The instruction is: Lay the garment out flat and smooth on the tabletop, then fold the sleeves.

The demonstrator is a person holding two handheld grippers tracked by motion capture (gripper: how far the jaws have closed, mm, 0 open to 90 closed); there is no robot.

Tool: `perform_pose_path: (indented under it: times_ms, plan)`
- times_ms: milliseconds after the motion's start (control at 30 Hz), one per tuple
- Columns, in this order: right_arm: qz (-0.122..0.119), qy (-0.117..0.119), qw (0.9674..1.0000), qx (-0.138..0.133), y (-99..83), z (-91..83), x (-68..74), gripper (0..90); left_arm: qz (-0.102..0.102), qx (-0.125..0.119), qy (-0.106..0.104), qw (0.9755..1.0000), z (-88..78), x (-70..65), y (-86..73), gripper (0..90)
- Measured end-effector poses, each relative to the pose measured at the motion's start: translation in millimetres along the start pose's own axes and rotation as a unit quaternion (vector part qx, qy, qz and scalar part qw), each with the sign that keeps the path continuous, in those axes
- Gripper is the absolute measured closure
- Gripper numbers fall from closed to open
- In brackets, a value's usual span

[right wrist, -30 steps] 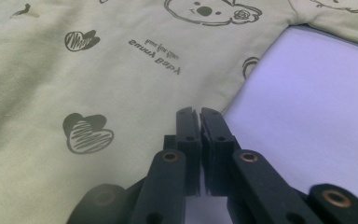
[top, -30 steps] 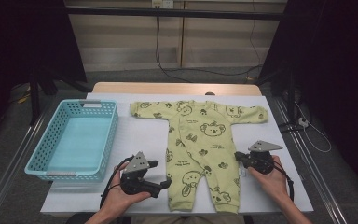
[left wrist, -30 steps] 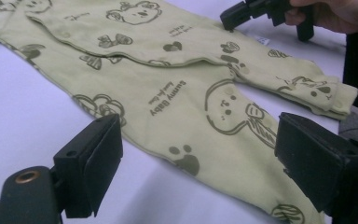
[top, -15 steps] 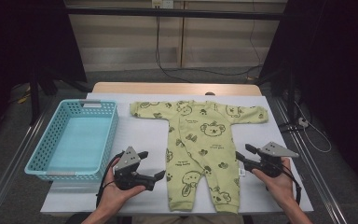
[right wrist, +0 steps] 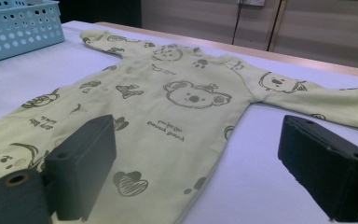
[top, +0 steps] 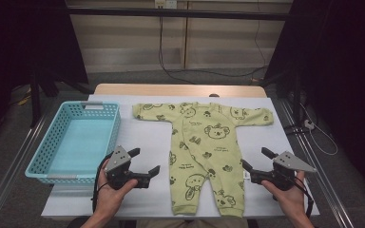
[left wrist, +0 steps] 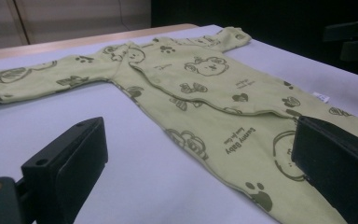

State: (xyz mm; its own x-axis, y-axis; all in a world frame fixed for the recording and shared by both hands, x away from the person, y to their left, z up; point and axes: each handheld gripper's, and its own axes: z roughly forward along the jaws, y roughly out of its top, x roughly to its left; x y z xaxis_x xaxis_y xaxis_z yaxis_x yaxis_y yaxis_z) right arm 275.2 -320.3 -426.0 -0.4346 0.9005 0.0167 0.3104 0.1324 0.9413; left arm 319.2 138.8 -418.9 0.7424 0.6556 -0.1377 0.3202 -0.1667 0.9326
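1. We see the green baby romper (top: 203, 152) lying flat in the middle of the white table cover (top: 147, 133), sleeves spread.
2. Our left gripper (top: 145, 161) has just been opening and gapes wide, empty, beside the romper's left leg.
3. Our right gripper (top: 256, 159) has just been opening too, wide, nothing between its jaws.
4. The blue basket (top: 38, 159) sits empty at the left edge.
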Motion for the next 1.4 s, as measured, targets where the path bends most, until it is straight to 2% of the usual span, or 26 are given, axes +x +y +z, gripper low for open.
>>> perform_pose_path:
  times_ms: [67,100,200,267,367,467,500,633,700,733,767,833,867,933,1000,1067,1167,1233,1267,1300,1400]
  plan:
    - [0.005,0.0,1.0,-0.002,-0.1,-1.6,1.1,9.5,-0.001,-0.003,0.0,1.0,1.1,3.2,1.0,3.6]
    - [0.001,-0.002,1.0,-0.002,-0.2,-1.9,0.9,8.6,0.0,0.007,0.005,1.0,0.2,4.5,2.2,3.5]
    - [-0.002,0.005,1.0,-0.003,-0.5,-1.0,2.5,4.5,0.001,0.0,0.012,0.9999,2.0,7.9,2.8,3.5]
    - [0.002,0.007,1.0,-0.001,-0.6,-1.2,3.7,4.8,-0.007,-0.002,0.012,0.9999,3.8,9.5,3.6,3.2]
    - [0.012,0.007,0.9999,0.001,-1.1,-4.4,6.2,4.6,0.0,0.004,0.024,0.9997,7.1,13.5,6.0,3.2]
    - [0.003,0.002,1.0,-0.005,-1.1,-8.3,9.0,4.3,-0.004,0.005,0.033,0.9994,9.5,14.6,10.1,3.7]
    - [0.001,0.006,1.0,-0.007,-1.1,-9.9,10.0,3.8,0.01,0.011,0.038,0.9992,9.5,16.6,12.4,3.9]
    - [0.007,0.013,0.9997,-0.02,-0.9,-19.4,16.9,6.2,0.003,0.005,0.046,0.9989,14.2,20.9,19.6,5.2]
    - [-0.01,0.021,0.9995,-0.022,-2.6,-27.2,22.0,3.8,0.014,0.009,0.056,0.9983,16.2,24.5,21.8,5.2]
    - [-0.012,0.022,0.9995,-0.02,-3.9,-30.4,24.2,3.7,0.01,0.005,0.055,0.9984,19.0,25.5,22.6,5.5]
    - [-0.013,0.023,0.9994,-0.024,-5.3,-32.6,25.1,3.6,0.015,0.015,0.055,0.9983,20.9,27.4,24.0,6.2]
    - [-0.016,0.025,0.9992,-0.027,-6.1,-33.4,25.6,3.0,0.011,0.024,0.057,0.998,27.1,28.2,26.5,6.9]
    - [-0.017,0.024,0.9992,-0.028,-6.1,-32.6,25.5,3.0,0.018,0.028,0.059,0.9977,29.5,30.0,28.0,7.3]
    - [-0.019,0.026,0.9991,-0.026,-6.6,-29.6,24.2,3.0,0.01,0.015,0.056,0.9983,34.8,32.5,29.1,7.5]
    - [-0.018,0.025,0.9992,-0.025,-7.5,-26.0,23.3,3.0,0.012,0.013,0.054,0.9984,39.9,36.7,31.7,8.1]
    - [-0.017,0.024,0.9993,-0.023,-7.8,-22.4,22.4,2.7,0.002,0.005,0.053,0.9986,46.1,41.0,34.6,8.0]
    - [-0.019,0.021,0.9993,-0.022,-8.0,-18.8,20.7,2.7,-0.007,0.008,0.059,0.9982,56.4,51.7,39.8,7.4]
    - [-0.017,0.017,0.9994,-0.024,-8.0,-18.3,19.3,2.7,-0.023,-0.004,0.068,0.9974,63.4,59.4,42.9,6.5]
    - [-0.015,0.016,0.9994,-0.026,-7.9,-18.7,19.0,2.5,-0.017,0.001,0.066,0.9977,66.7,64.3,44.9,5.7]
    - [-0.017,0.015,0.9993,-0.029,-7.6,-19.0,18.3,2.2,-0.021,0.003,0.073,0.9971,70.7,66.6,46.6,5.6]
    - [-0.019,0.013,0.9993,-0.03,-7.6,-19.0,18.8,2.2,-0.012,-0.003,0.076,0.997,80.3,74.6,50.6,4.3]
